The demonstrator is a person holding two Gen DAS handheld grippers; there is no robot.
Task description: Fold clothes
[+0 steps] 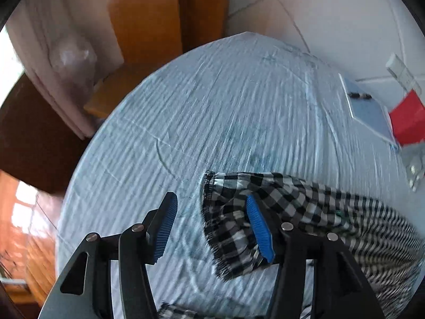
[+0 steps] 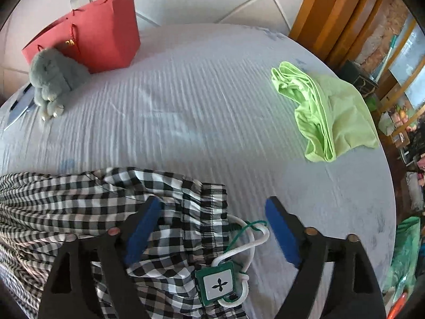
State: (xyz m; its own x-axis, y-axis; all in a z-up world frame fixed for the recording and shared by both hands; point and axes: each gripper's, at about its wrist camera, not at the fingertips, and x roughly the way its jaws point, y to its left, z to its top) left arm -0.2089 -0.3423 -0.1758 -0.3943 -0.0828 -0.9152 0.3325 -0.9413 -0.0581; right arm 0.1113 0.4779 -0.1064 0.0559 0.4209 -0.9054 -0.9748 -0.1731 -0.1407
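Black-and-white checked shorts [image 1: 305, 212] lie on a pale blue ribbed sheet [image 1: 225, 119]. My left gripper [image 1: 212, 228] is open above the hem of one leg; its right finger is over the cloth and its left finger over bare sheet. In the right wrist view the shorts [image 2: 79, 199] show their waistband, a white drawstring [image 2: 247, 244] and a green tag [image 2: 217, 284]. My right gripper [image 2: 212, 234] is open above the waistband, holding nothing. A folded light green garment [image 2: 332, 114] lies far right.
A red paper bag [image 2: 101, 32] and a grey plush rabbit [image 2: 50, 82] sit at the far left of the bed, with a blue notebook and pen [image 1: 369, 109] beside them. Wooden furniture [image 1: 148, 13] stands past the bed's edge. A white tiled wall lies behind.
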